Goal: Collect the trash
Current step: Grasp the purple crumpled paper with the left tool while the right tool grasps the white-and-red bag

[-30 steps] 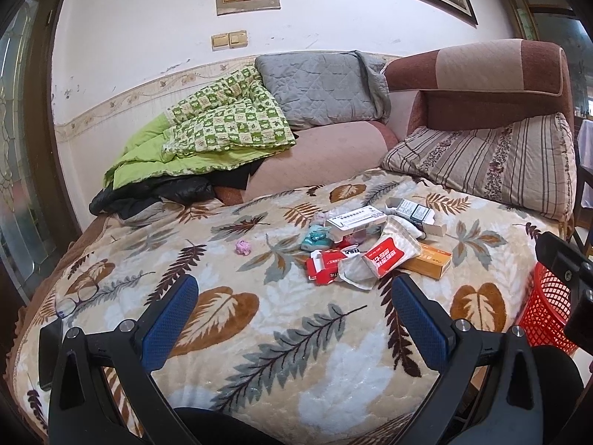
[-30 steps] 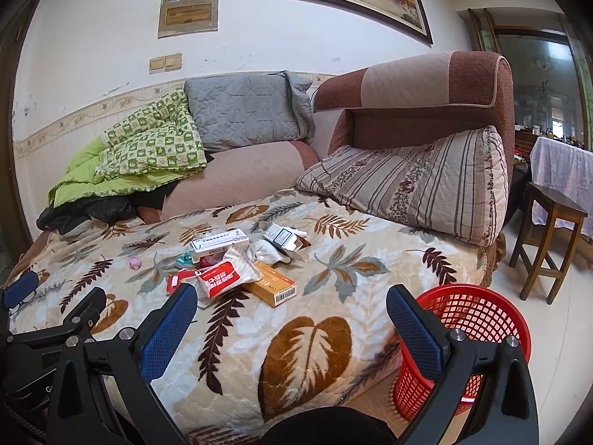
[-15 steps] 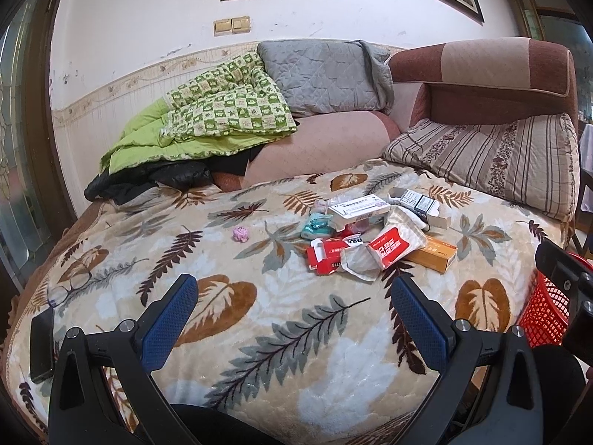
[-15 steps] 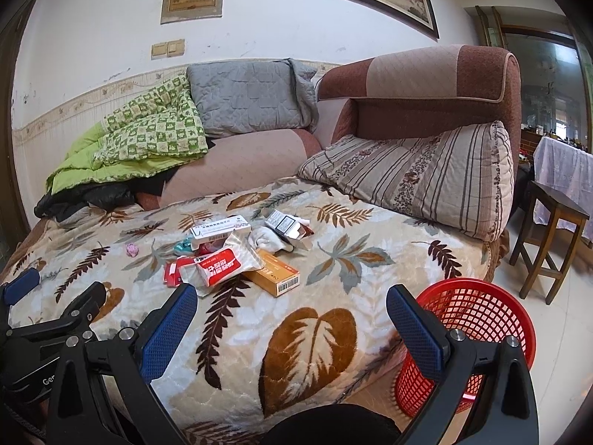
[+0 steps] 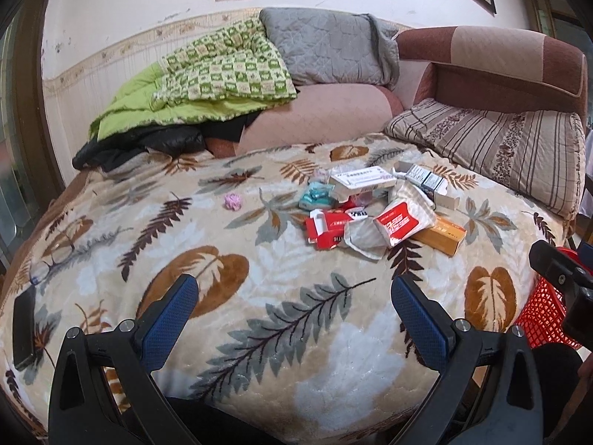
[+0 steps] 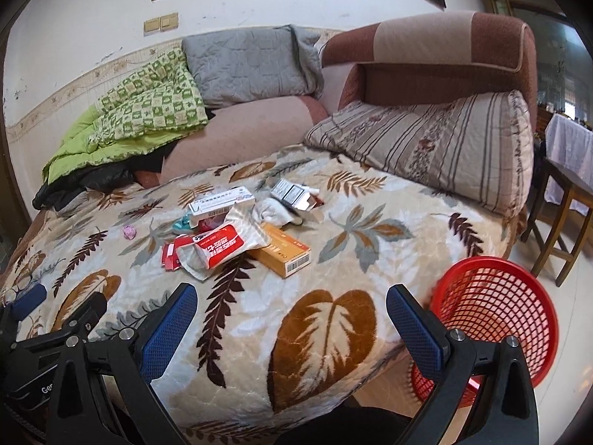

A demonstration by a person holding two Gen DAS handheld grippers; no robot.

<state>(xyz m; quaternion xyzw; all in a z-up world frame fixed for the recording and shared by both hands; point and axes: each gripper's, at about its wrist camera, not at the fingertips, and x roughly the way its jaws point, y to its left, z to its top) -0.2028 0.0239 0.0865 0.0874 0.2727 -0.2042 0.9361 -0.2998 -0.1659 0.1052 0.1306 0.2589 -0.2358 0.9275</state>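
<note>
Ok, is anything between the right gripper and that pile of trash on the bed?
Nothing visible. Only bare blanket lies between the open right gripper and the trash pile; the red basket stands off to its right.

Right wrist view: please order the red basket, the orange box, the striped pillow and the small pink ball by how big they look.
1. Striped pillow
2. Red basket, though it is nearer the camera, so this rank is unsure
3. Orange box
4. Pink ball

The left gripper (image 5: 294, 298) is wide open and holds nothing. The right gripper (image 6: 291, 309) is wide open too, just beside it, also holding nothing.
</note>
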